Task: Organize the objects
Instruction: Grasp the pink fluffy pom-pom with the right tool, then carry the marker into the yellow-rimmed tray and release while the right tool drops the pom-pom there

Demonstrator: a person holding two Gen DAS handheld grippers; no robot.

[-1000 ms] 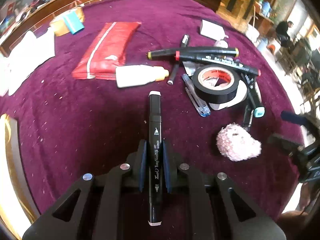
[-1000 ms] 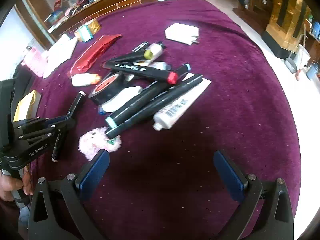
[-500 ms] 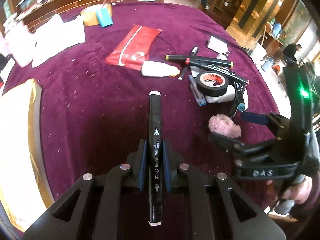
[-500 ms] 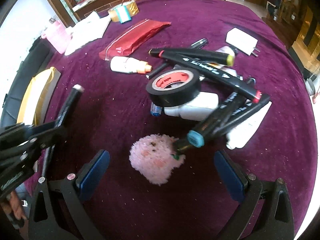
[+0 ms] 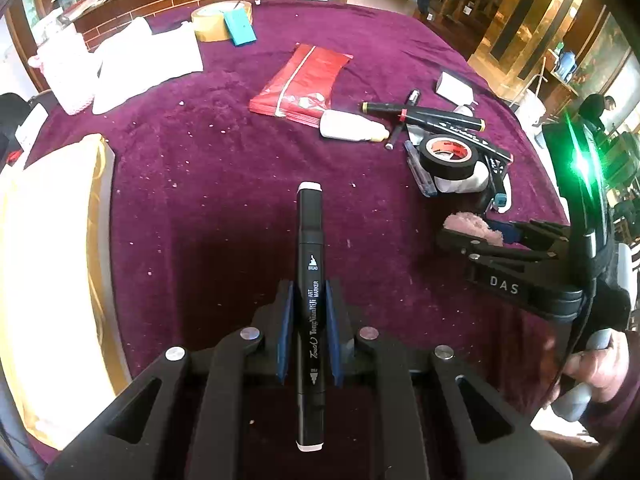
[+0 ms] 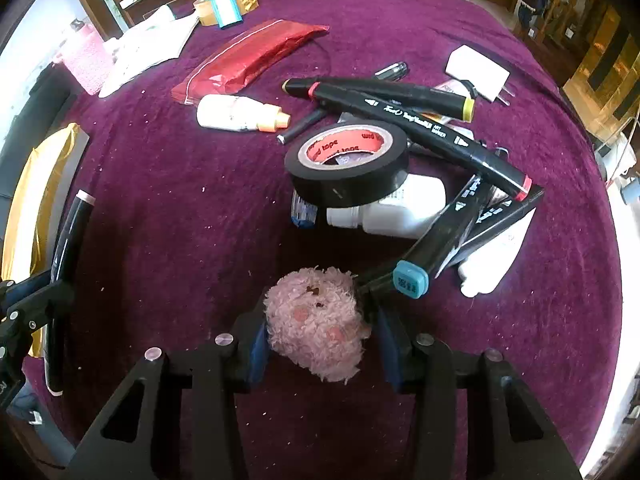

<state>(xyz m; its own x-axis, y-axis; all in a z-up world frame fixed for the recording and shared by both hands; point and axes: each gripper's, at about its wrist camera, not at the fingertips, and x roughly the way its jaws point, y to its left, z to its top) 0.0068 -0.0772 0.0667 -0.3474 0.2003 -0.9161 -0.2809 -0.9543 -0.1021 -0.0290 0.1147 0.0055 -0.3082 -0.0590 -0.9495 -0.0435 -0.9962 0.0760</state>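
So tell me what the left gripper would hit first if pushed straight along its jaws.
Probably bare purple tablecloth: the left gripper, shut on the black marker, points steeply down at an open patch. The marker's white tip would likely land first; depth is unclear.

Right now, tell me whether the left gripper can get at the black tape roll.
Probably not: the left gripper is shut on a black marker, and the tape roll sits well off, atop the clutter.
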